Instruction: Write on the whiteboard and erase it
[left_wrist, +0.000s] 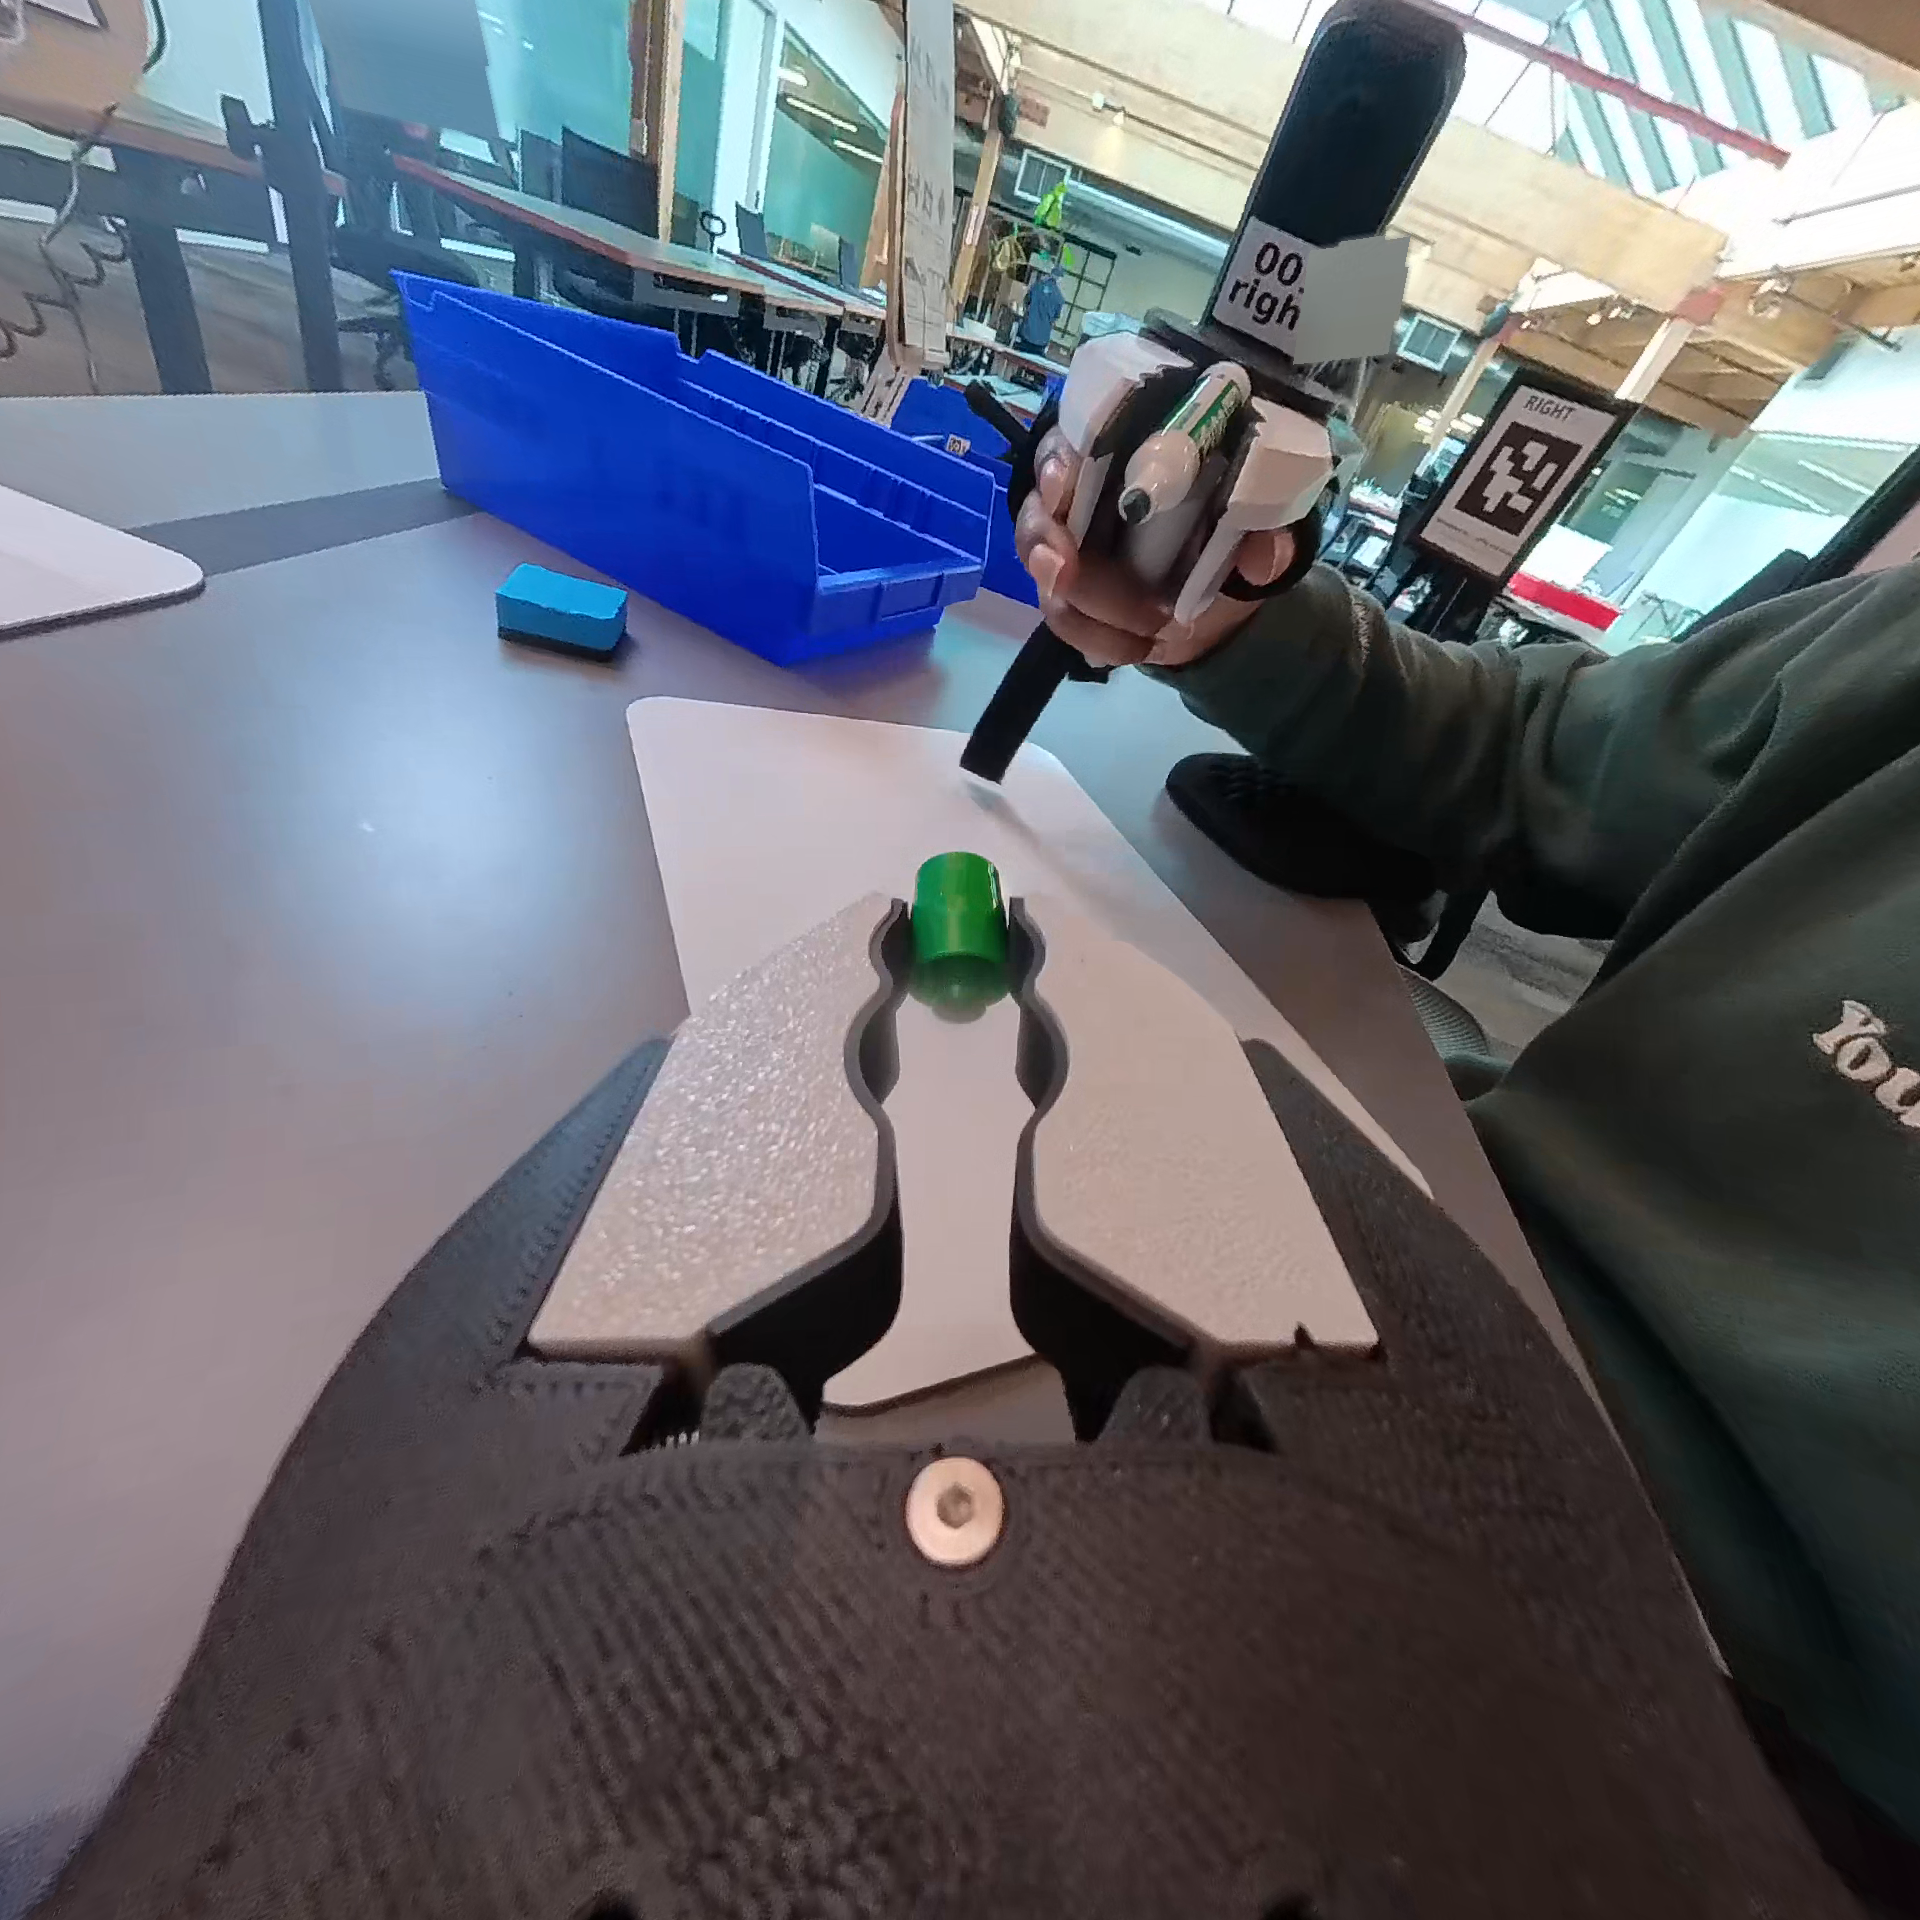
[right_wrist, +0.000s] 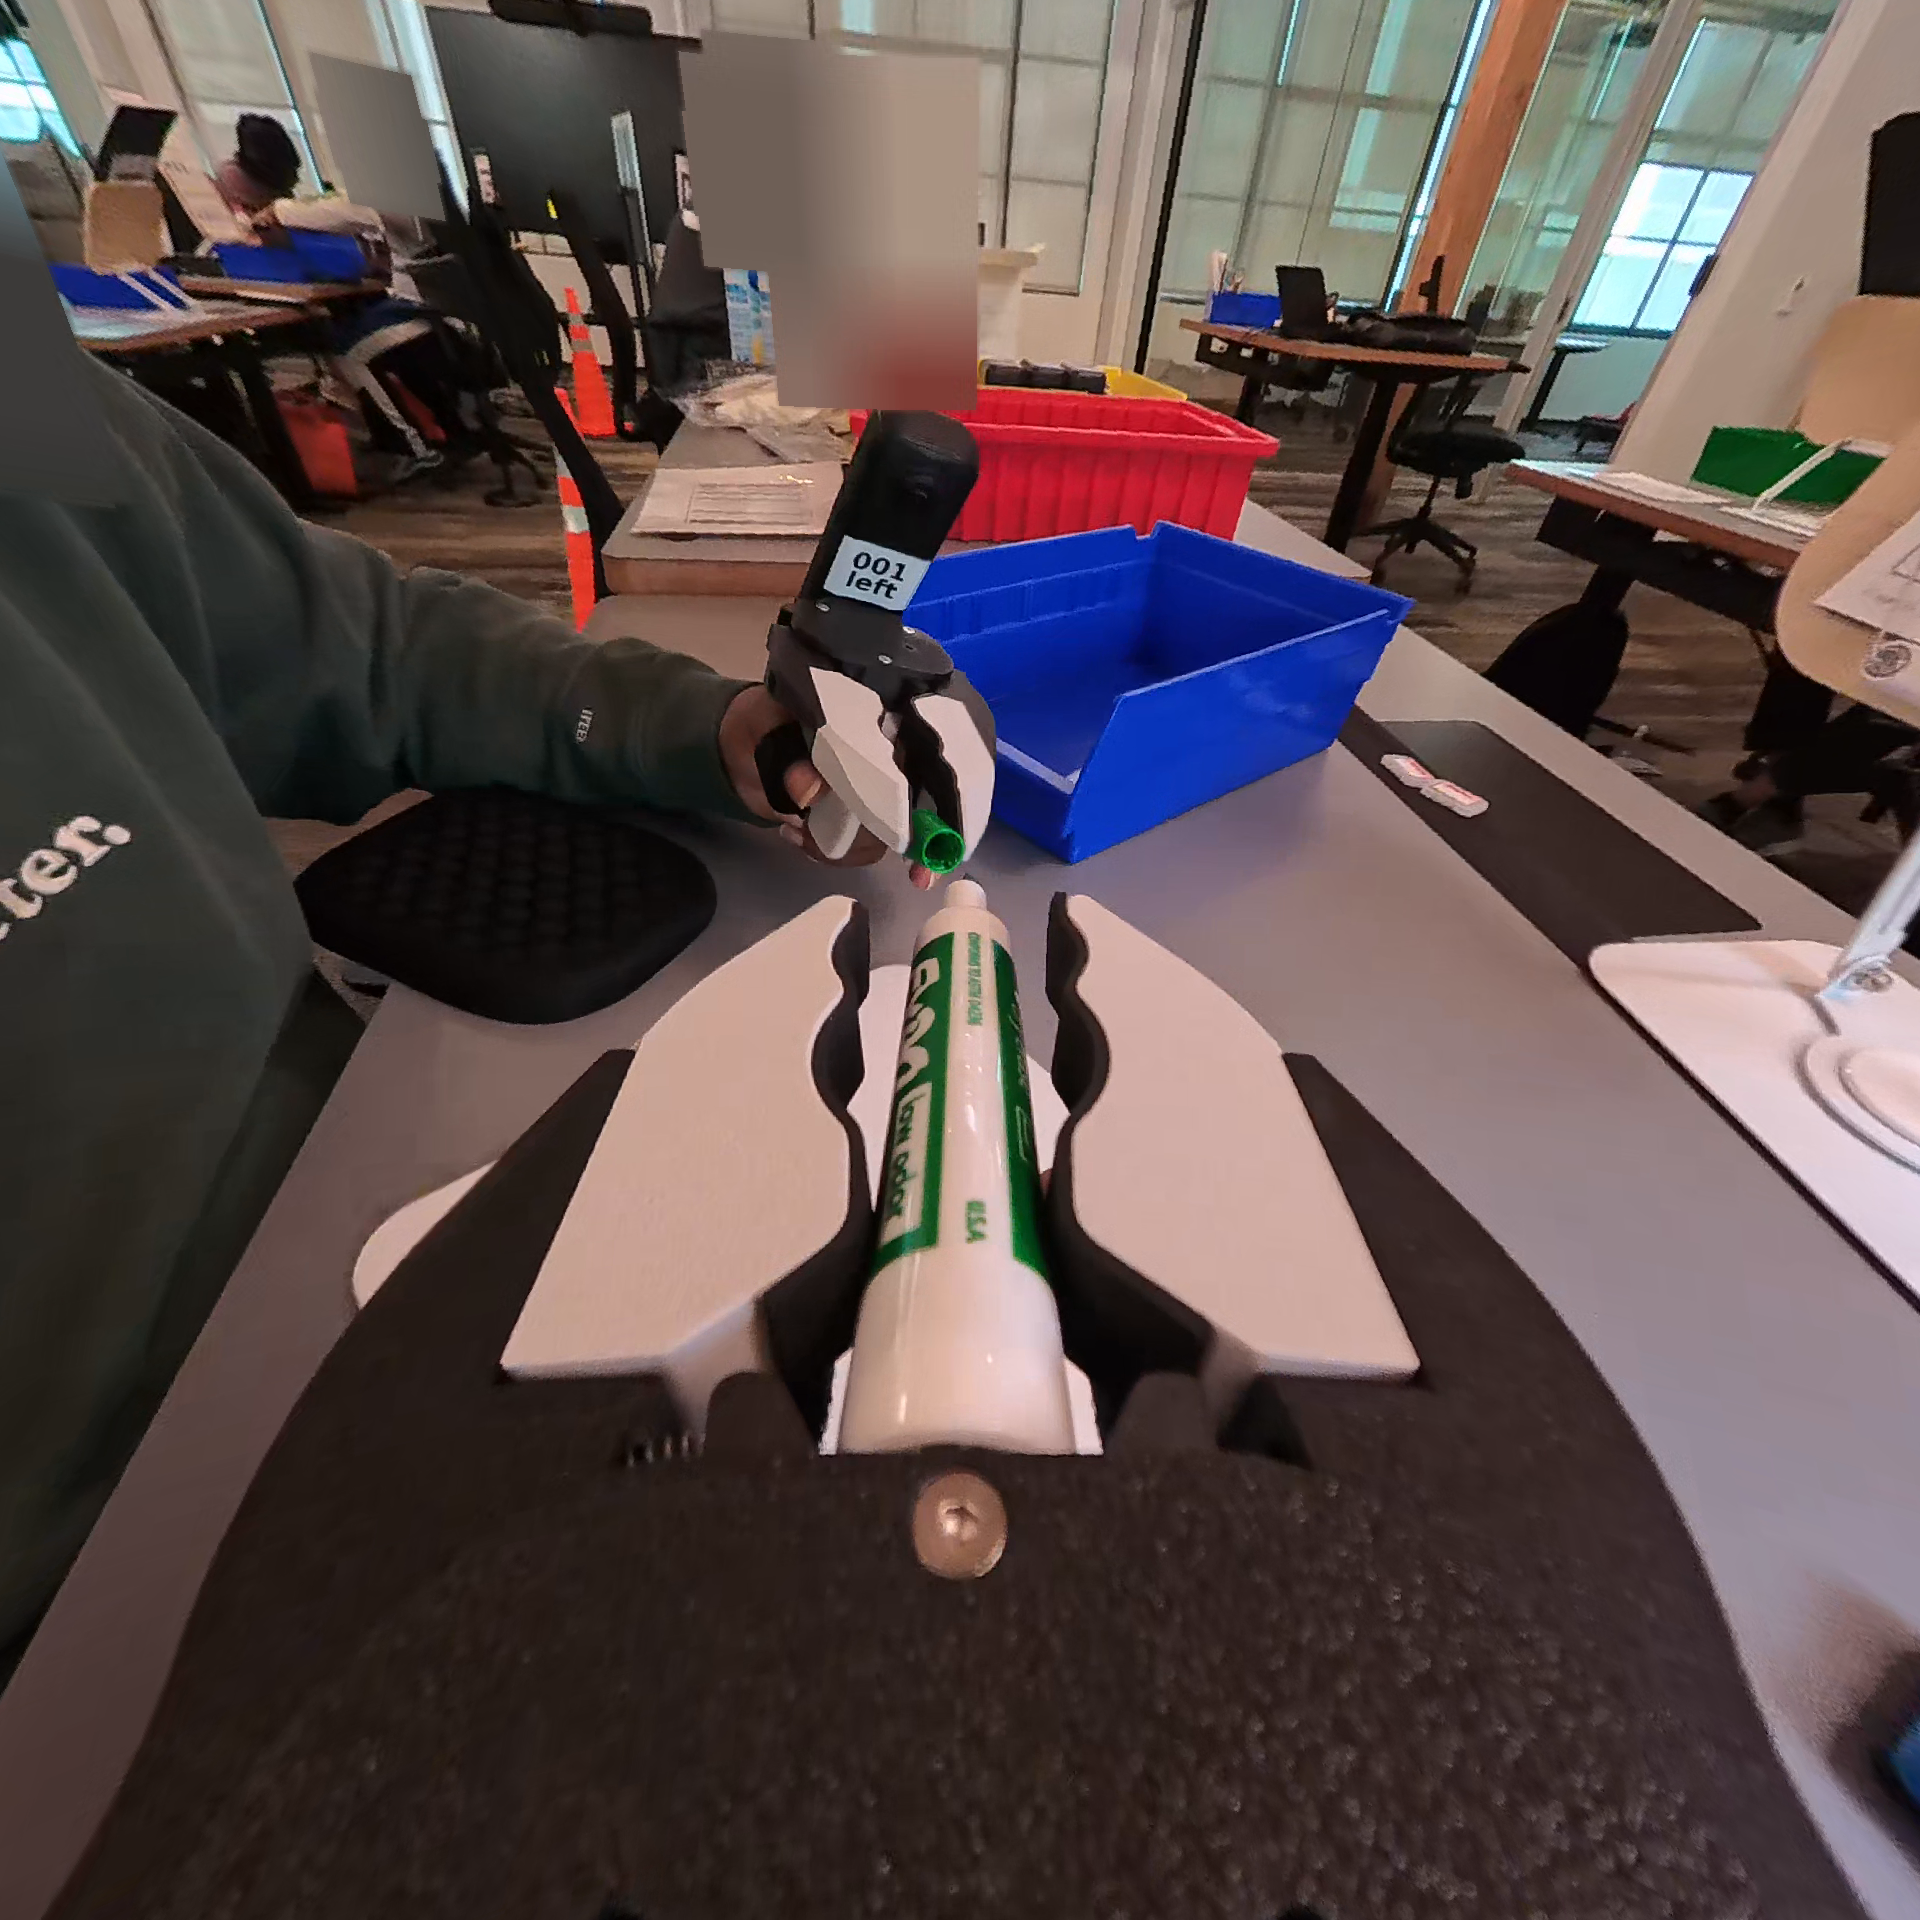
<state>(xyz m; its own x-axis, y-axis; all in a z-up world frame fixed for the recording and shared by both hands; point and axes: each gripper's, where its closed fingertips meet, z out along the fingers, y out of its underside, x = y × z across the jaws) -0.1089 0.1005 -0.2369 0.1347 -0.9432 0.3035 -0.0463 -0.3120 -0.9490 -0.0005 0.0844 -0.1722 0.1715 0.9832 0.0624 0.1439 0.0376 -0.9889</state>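
Whiteboard (left_wrist: 831, 831) lies flat at the surface's near edge, below both tools. Right hand-held gripper (right_wrist: 961, 914) clamps the uncapped marker (right_wrist: 961, 1143) lengthwise, tip forward; left hand-held gripper (left_wrist: 956, 925) pinches the green cap (left_wrist: 958, 920).

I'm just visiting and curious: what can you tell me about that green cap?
The green cap is a small, glossy plastic cylinder, off its marker. The left tongs pinch it at their tips, open end toward the marker's bare tip. It hangs above the whiteboard, touching only the tongs.

Grey table (left_wrist: 312, 935) bears whiteboard (left_wrist: 790, 790), eraser (left_wrist: 561, 610), blue bin (left_wrist: 717, 520).
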